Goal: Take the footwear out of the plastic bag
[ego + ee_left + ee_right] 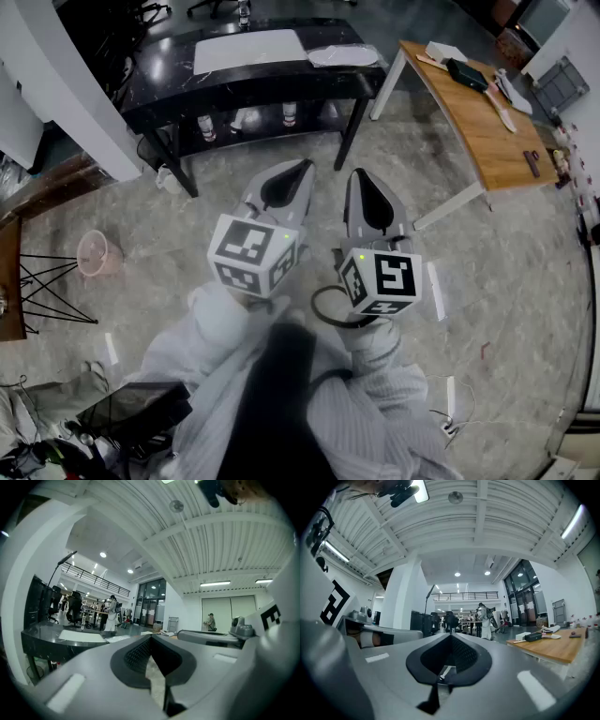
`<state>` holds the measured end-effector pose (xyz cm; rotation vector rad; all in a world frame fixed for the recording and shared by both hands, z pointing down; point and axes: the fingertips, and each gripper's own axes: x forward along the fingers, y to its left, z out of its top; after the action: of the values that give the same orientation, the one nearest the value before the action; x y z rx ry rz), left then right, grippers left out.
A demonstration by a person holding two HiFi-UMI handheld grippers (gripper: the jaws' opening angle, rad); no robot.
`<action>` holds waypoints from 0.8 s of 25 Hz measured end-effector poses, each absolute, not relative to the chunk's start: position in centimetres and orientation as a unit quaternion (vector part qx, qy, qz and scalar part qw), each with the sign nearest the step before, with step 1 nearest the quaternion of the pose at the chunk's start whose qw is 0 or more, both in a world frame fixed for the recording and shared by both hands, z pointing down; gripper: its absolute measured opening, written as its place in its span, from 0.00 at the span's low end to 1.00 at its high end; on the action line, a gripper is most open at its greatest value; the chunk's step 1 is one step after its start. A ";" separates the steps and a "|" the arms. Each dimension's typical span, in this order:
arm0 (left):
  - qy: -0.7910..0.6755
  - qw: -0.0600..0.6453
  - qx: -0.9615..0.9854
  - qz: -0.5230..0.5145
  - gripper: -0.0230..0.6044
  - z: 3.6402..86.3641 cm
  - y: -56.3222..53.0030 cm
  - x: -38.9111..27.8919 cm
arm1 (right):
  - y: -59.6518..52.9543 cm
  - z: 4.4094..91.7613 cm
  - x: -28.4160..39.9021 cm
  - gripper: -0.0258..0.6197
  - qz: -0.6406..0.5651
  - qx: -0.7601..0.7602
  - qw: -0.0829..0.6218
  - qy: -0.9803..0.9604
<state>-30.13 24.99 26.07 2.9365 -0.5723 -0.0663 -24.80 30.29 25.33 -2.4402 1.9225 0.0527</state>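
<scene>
A clear plastic bag [345, 54] with something pale inside lies at the right end of a black table [178, 70], beside a white sheet [251, 49]. I cannot make out the footwear itself. My left gripper [302, 169] and right gripper [361, 176] are held side by side above the floor, short of the table, both shut with nothing between the jaws. In the left gripper view the left gripper [151, 639] points level toward the black table [47, 637], where the bag [124, 638] shows as a thin pale shape. The right gripper [451, 637] points into the hall.
A wooden table [487, 122] stands at the right with a black case [466, 73] and small items on it. Bottles [246, 120] sit on the black table's lower shelf. A pink bucket [94, 251] and a wire stand [47, 281] stand at the left. People stand far off [111, 613].
</scene>
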 end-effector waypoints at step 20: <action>-0.202 0.075 0.976 -0.019 0.04 26.3 25.4 -28.4 | 30.3 25.2 -23.0 0.06 0.018 -0.784 0.015 0.620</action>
<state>-28.45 25.38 26.35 2.9292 -0.6048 -0.0577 -23.03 30.34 25.18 -2.4407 1.9280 0.0563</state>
